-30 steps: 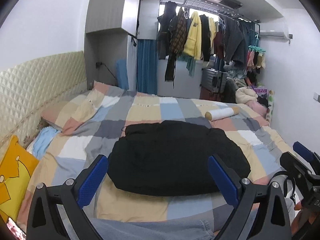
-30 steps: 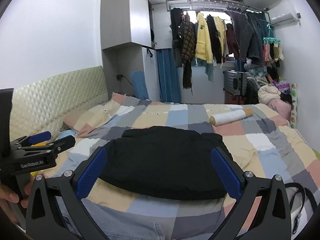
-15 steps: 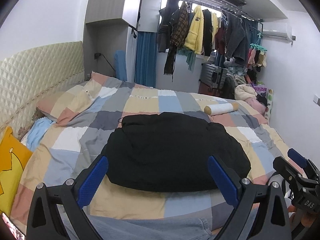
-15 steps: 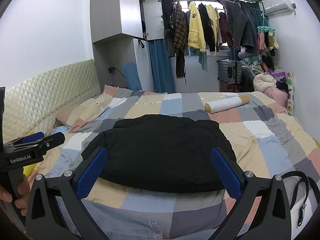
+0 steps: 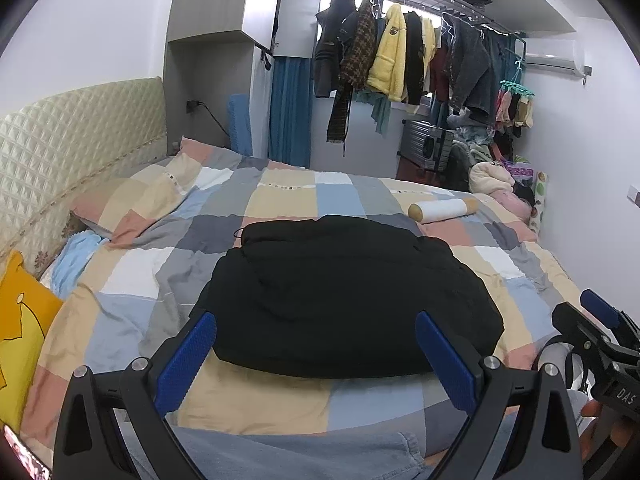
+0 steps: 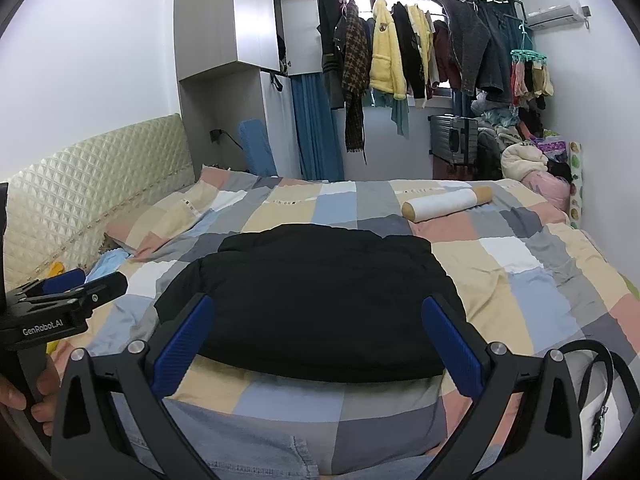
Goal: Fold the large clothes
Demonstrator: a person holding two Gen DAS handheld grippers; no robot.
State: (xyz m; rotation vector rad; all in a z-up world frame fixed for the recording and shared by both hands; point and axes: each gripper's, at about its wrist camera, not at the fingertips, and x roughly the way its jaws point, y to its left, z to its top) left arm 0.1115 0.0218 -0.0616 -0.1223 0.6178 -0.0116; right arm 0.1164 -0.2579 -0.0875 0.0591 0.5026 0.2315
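A black padded garment (image 5: 344, 296) (image 6: 316, 300) lies folded into a compact bundle in the middle of the patchwork bed (image 5: 280, 196) (image 6: 532, 292). My left gripper (image 5: 316, 356) hovers open above the bed's near edge, short of the bundle, with nothing between its blue pads. My right gripper (image 6: 316, 344) is open too, held level with it just before the bundle's near edge. Each gripper shows in the other's view: the right one (image 5: 600, 328) at the right edge, the left one (image 6: 64, 292) at the left edge, held by a hand.
A white roll (image 5: 442, 210) (image 6: 444, 204) lies on the far right of the bed. Pillows (image 5: 24, 320) and a padded headboard (image 5: 76, 140) are on the left. A black strap (image 6: 596, 372) lies at the near right. Clothes (image 6: 388, 56) hang on a rail behind. Grey-blue fabric (image 5: 280, 456) is under the grippers.
Both grippers have tilted and shifted a little, so the bed and bundle sit slightly differently in view. The black garment has not moved, and both grippers stay open.
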